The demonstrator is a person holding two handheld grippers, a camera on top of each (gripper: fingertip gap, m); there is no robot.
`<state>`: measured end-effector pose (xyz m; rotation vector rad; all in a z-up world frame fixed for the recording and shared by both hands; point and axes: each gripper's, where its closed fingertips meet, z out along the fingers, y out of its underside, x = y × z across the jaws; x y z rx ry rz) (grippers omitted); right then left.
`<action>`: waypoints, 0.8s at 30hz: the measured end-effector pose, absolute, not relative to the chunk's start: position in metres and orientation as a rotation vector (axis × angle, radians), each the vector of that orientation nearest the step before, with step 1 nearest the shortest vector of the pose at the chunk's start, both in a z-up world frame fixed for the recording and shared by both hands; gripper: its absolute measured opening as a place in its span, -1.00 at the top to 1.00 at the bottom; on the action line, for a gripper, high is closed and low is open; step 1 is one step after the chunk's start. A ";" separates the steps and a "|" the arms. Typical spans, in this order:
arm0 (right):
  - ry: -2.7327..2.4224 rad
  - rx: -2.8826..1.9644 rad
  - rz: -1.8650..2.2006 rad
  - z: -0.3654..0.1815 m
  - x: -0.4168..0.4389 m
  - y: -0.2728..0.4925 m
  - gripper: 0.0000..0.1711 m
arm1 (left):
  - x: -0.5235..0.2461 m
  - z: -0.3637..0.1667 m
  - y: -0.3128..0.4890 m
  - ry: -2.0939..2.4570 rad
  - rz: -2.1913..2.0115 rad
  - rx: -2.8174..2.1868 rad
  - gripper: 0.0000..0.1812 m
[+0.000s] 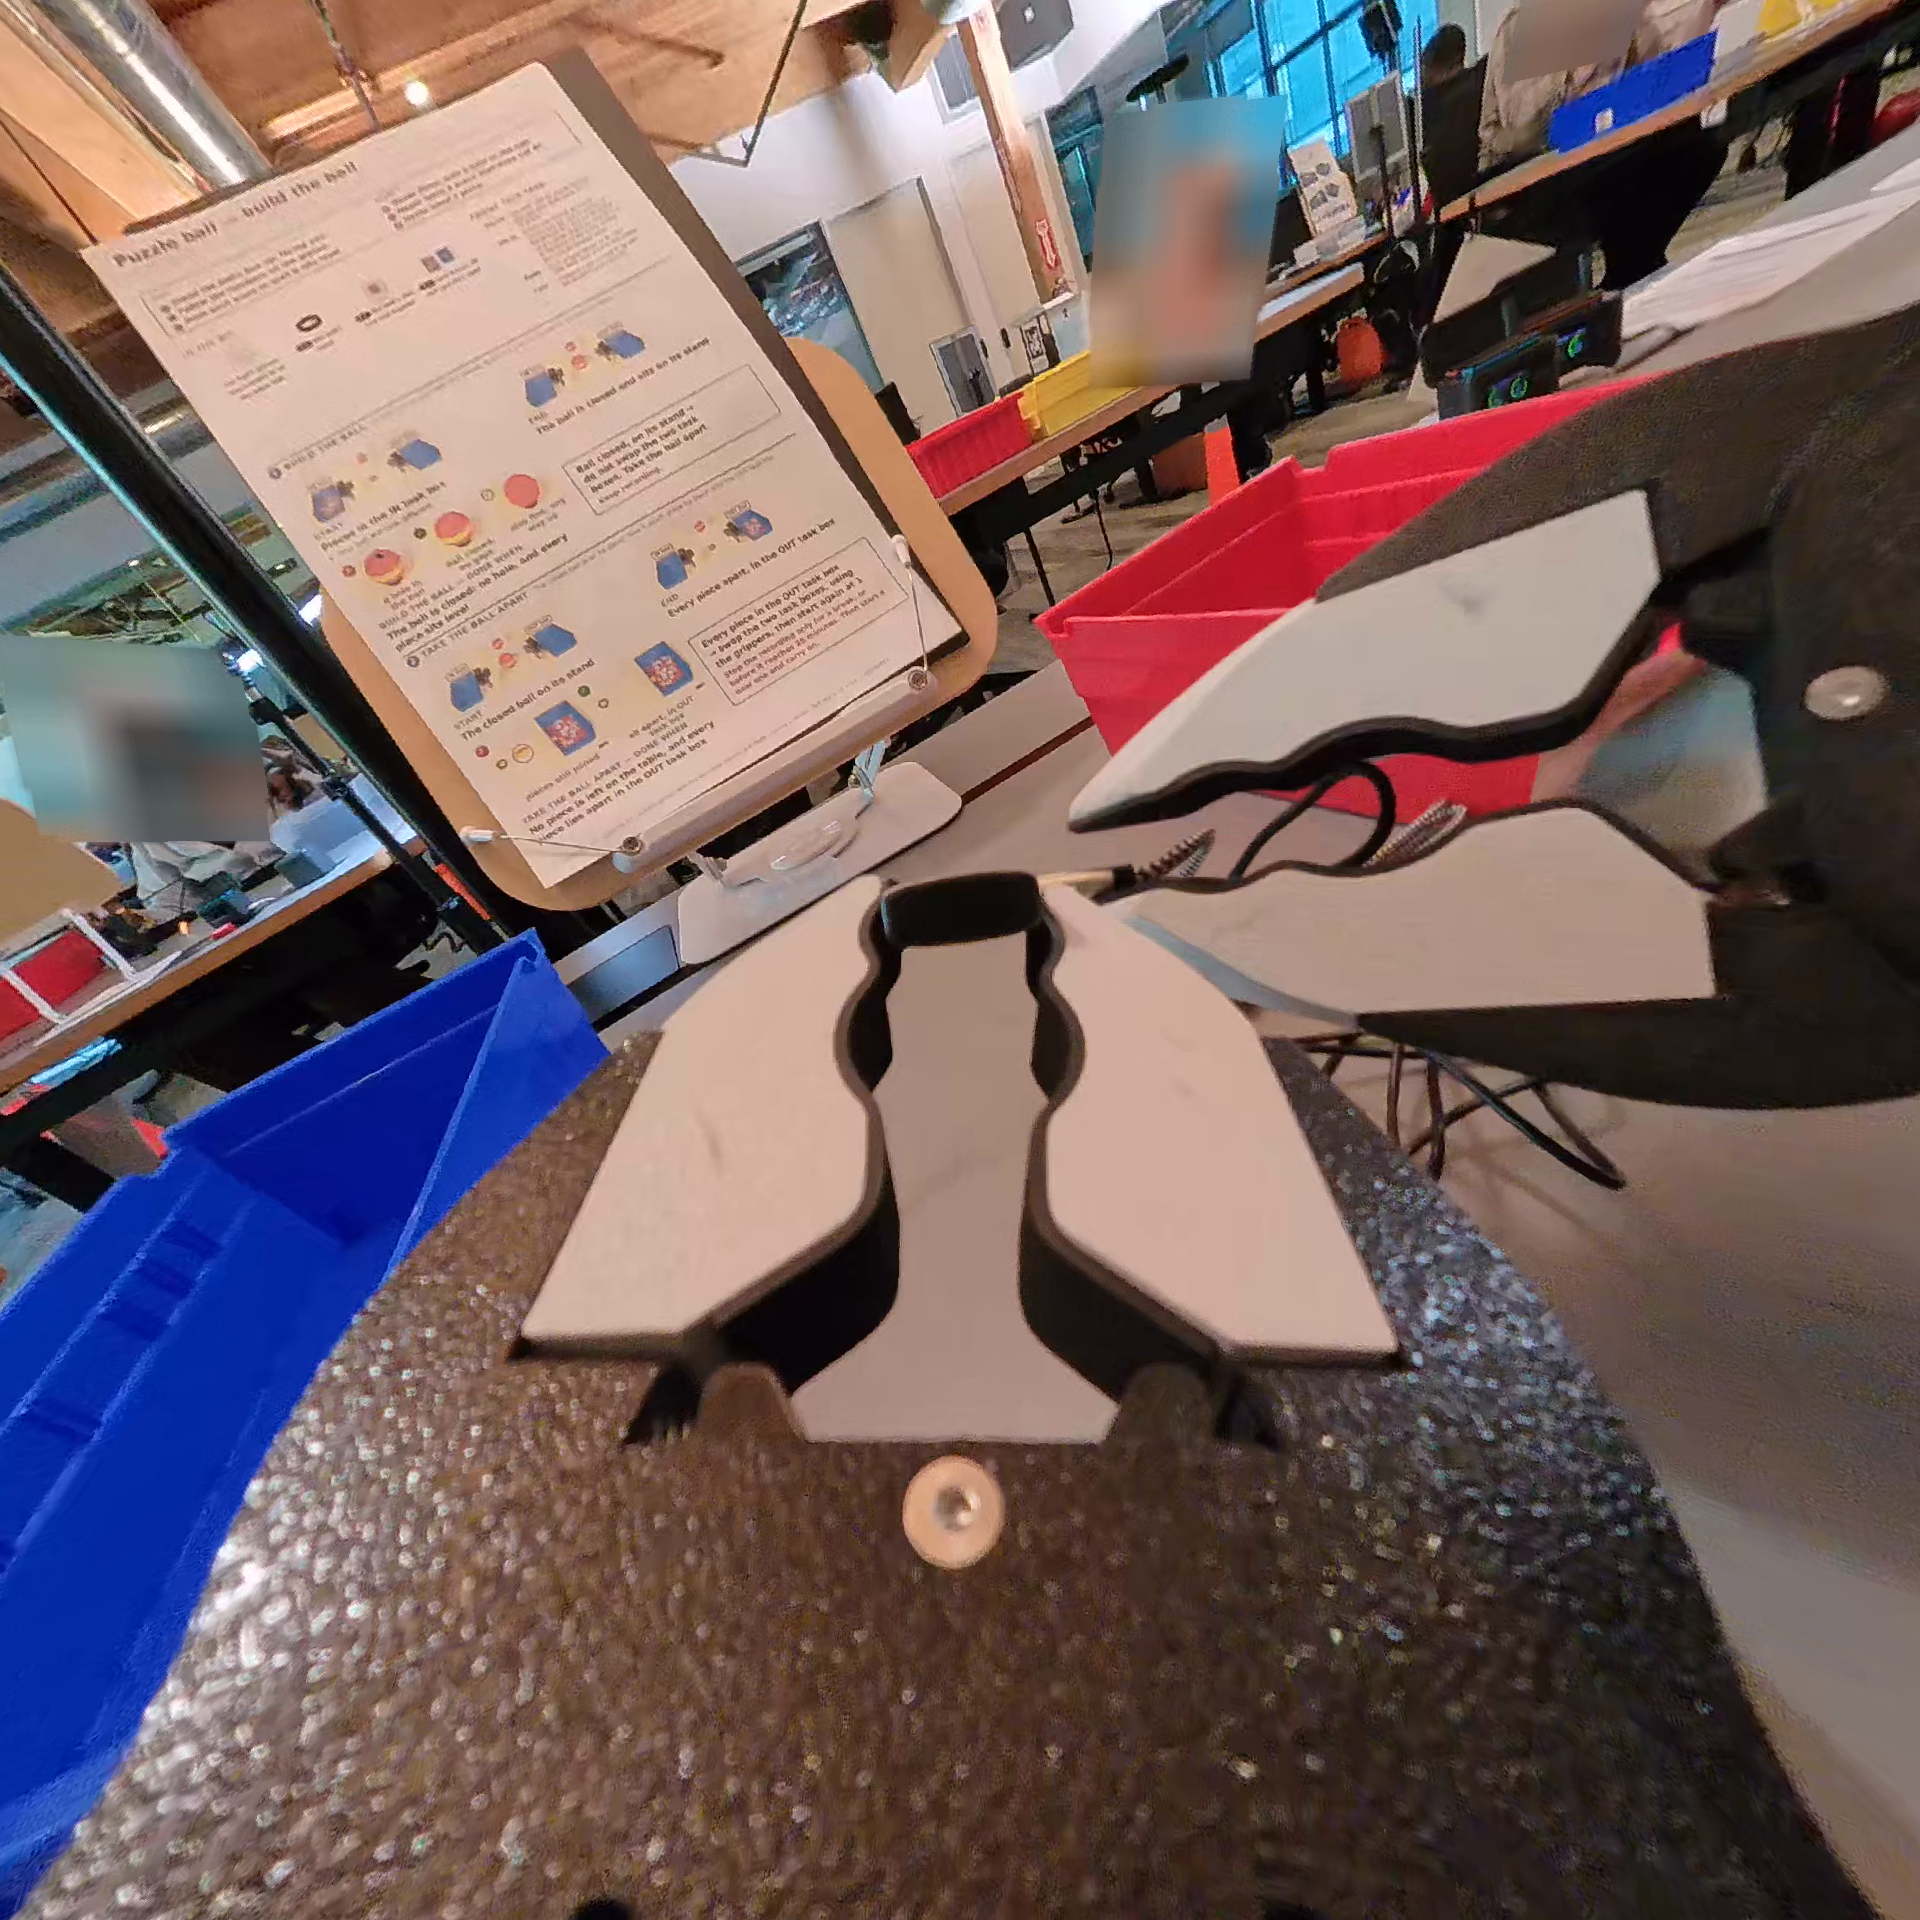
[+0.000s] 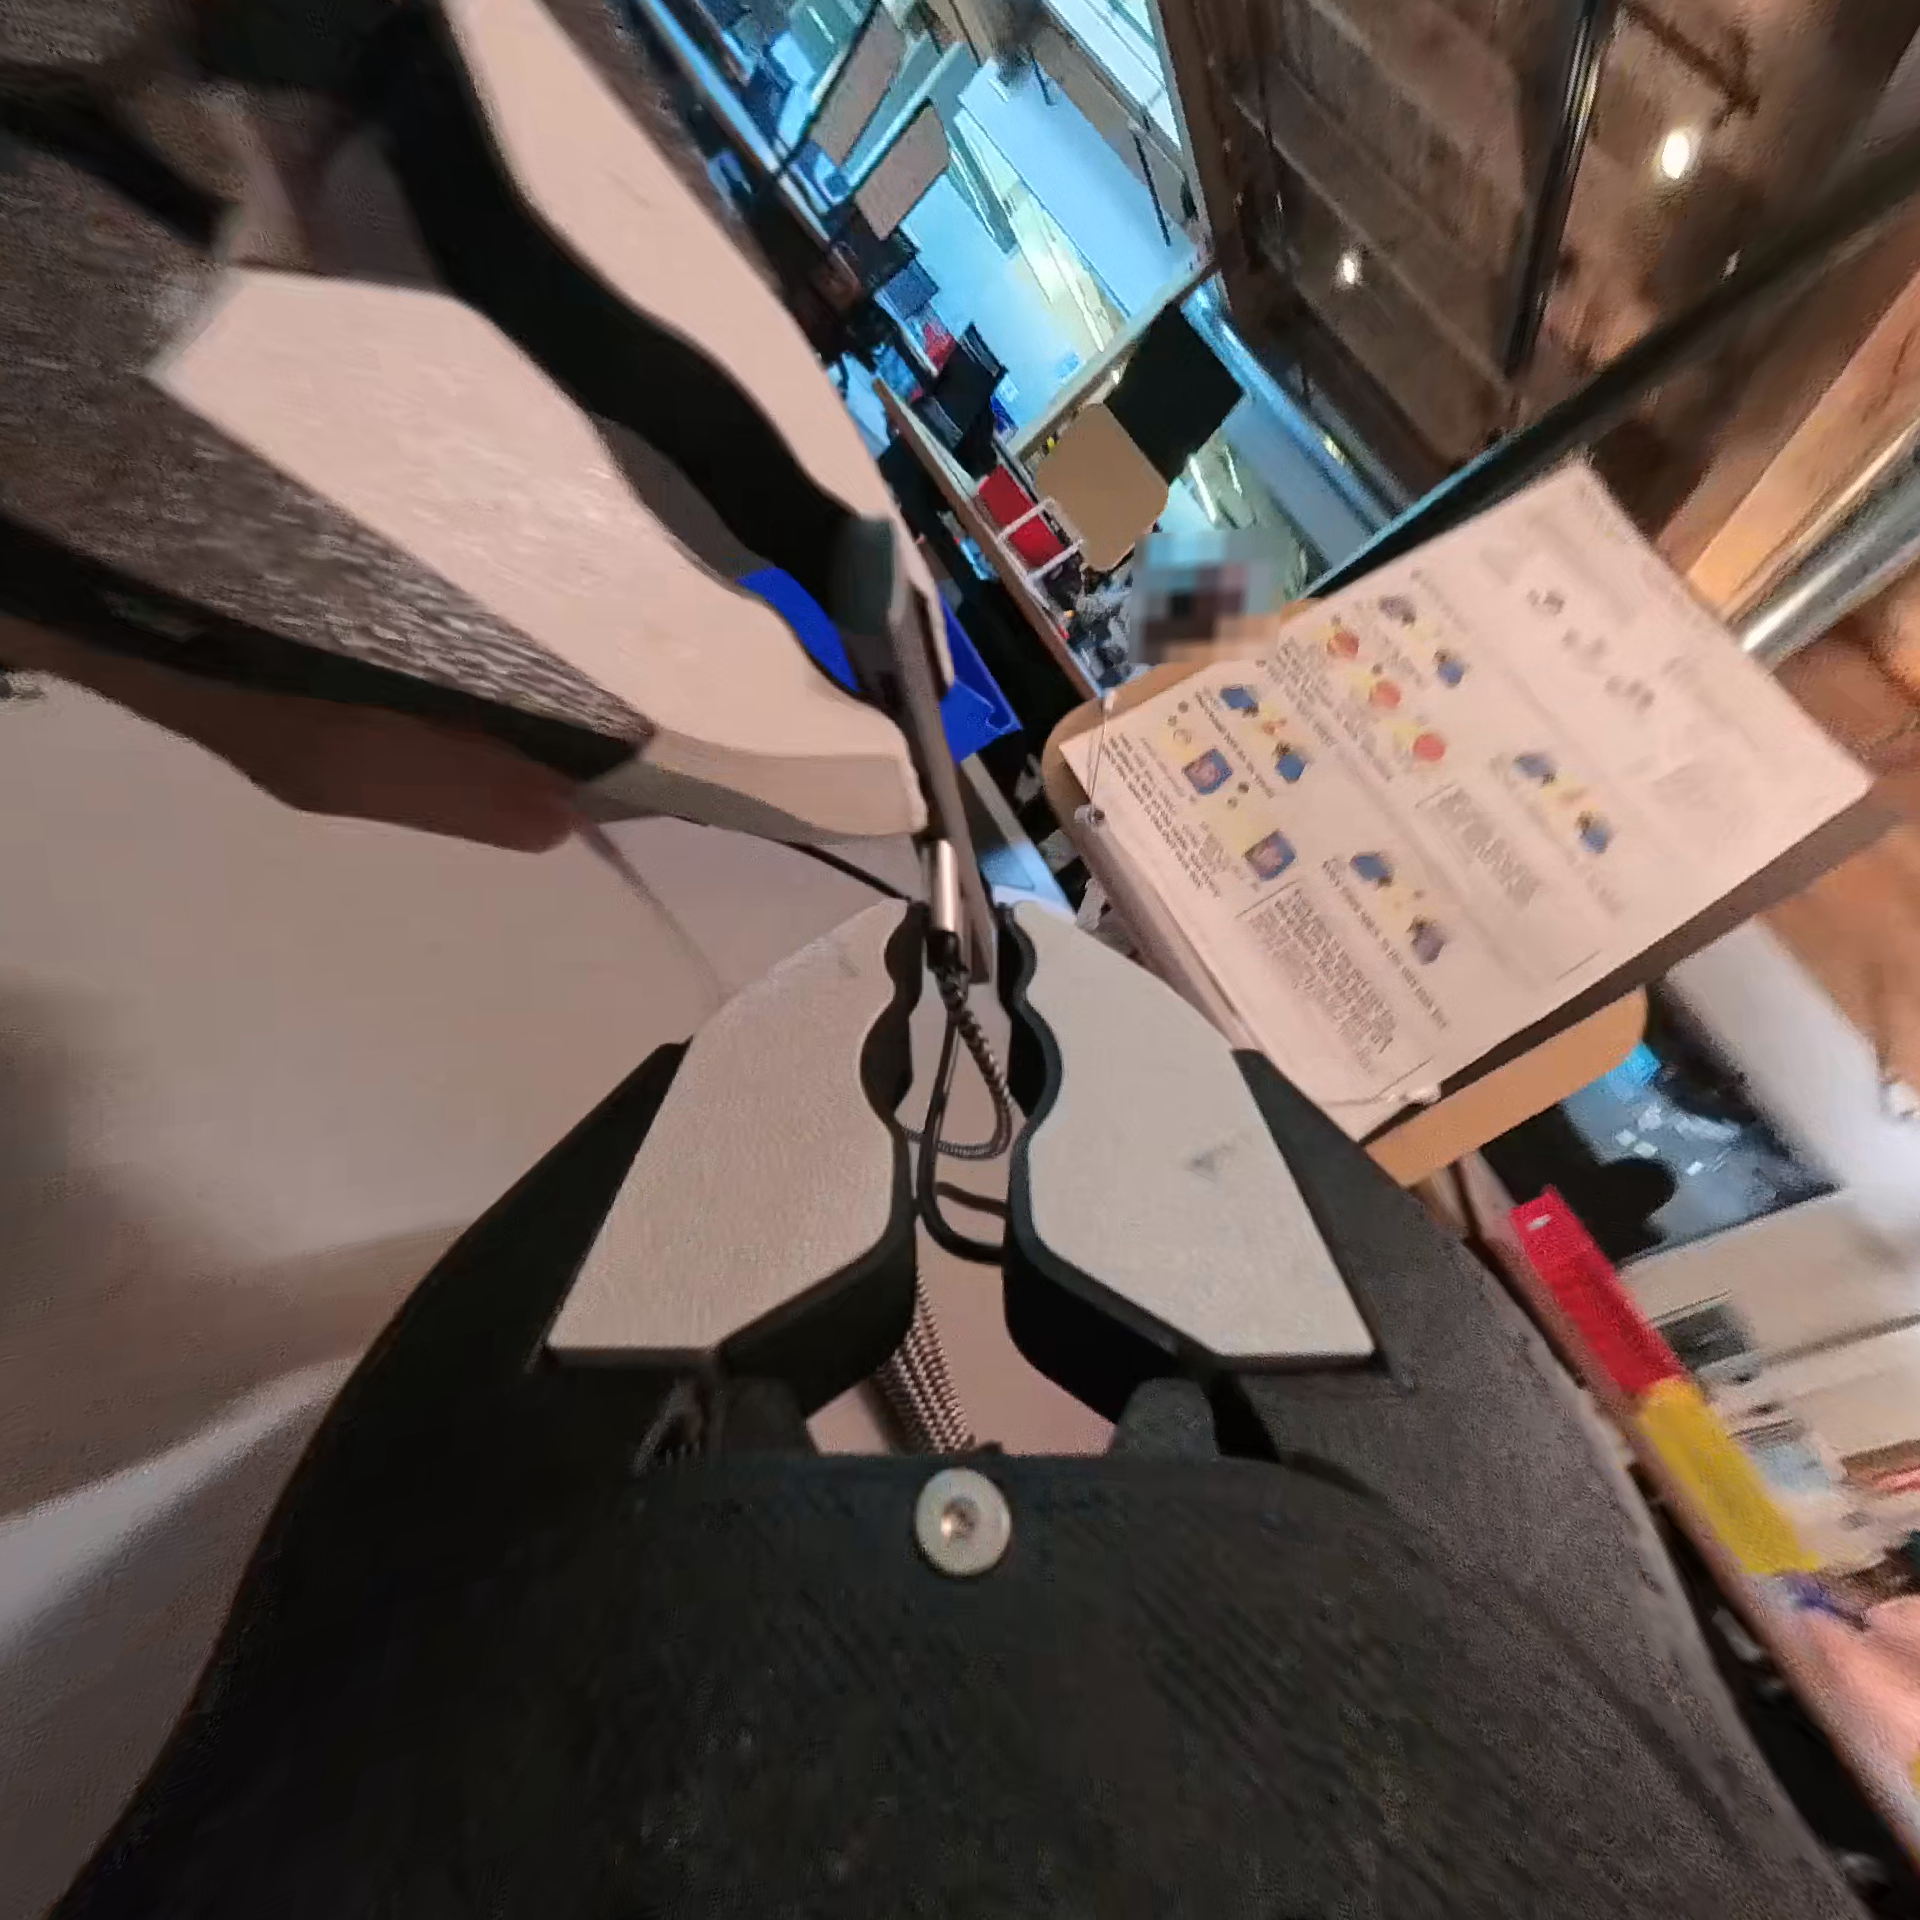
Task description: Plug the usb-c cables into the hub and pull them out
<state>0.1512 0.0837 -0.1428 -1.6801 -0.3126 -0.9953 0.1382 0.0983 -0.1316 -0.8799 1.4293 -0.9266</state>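
In the left wrist view my left gripper is shut on the hub, a flat grey slab with a black end cap that lies between the fingers. My right gripper comes in from the right, shut on a usb-c cable with a braided lead. The cable's silver plug tip touches the hub's black end; how deep it sits I cannot tell. In the right wrist view my right gripper pinches the plug against the edge-on hub, which my left gripper holds from the upper left.
A blue bin stands at the left and a red bin at the back right. An instruction sheet on a stand is behind the hub. Loose black cables lie on the grey table. Left and right tips are no more than a few centimetres apart.
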 end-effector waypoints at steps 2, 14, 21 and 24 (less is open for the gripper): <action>-0.279 -1.694 -1.024 -0.144 0.162 0.080 0.73 | 0.137 -0.128 0.096 1.432 -0.965 -0.878 0.75; -0.390 -1.493 -0.298 -0.090 0.112 0.058 0.49 | 0.129 -0.107 0.117 1.419 -0.976 -0.848 0.75; -0.355 -1.661 -0.541 -0.116 0.187 0.019 0.40 | 0.109 -0.095 0.069 1.582 -1.180 -0.543 0.75; -0.477 -1.656 -0.456 -0.130 0.165 0.030 0.38 | 0.101 -0.097 0.053 1.644 -1.292 -0.460 0.75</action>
